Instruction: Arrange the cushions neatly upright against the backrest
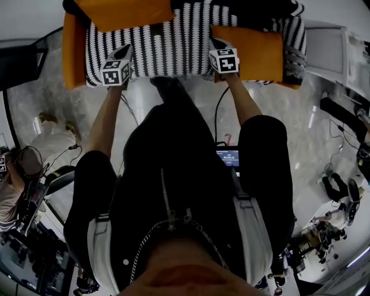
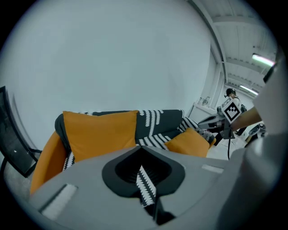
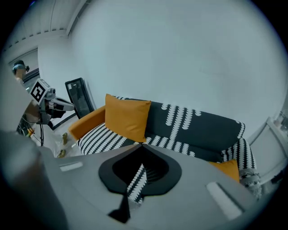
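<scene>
**As both tongs hover shut, one cushion lies slumped**

While a second orange cushion [image 1: 124, 14] leans on the backrest at upper left, the plump orange fabric cushion [image 1: 248, 52] slumps on the black-and-white patterned sofa [image 1: 173, 46] at upper right. It looks soft, light and floppy, so pinch a top corner. The left gripper [image 2: 143, 149] and right gripper [image 3: 142, 146] are closed and empty, arms outstretched and angled down.

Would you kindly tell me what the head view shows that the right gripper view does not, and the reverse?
Only the head view: the person's black-jacketed torso and a small lit screen at the waist. Only the right gripper view: the jaws of the right gripper, closed on nothing. Both: the black-and-white patterned sofa, one orange square cushion upright against its backrest, a second orange cushion lying at the other end, and the left gripper.
</scene>
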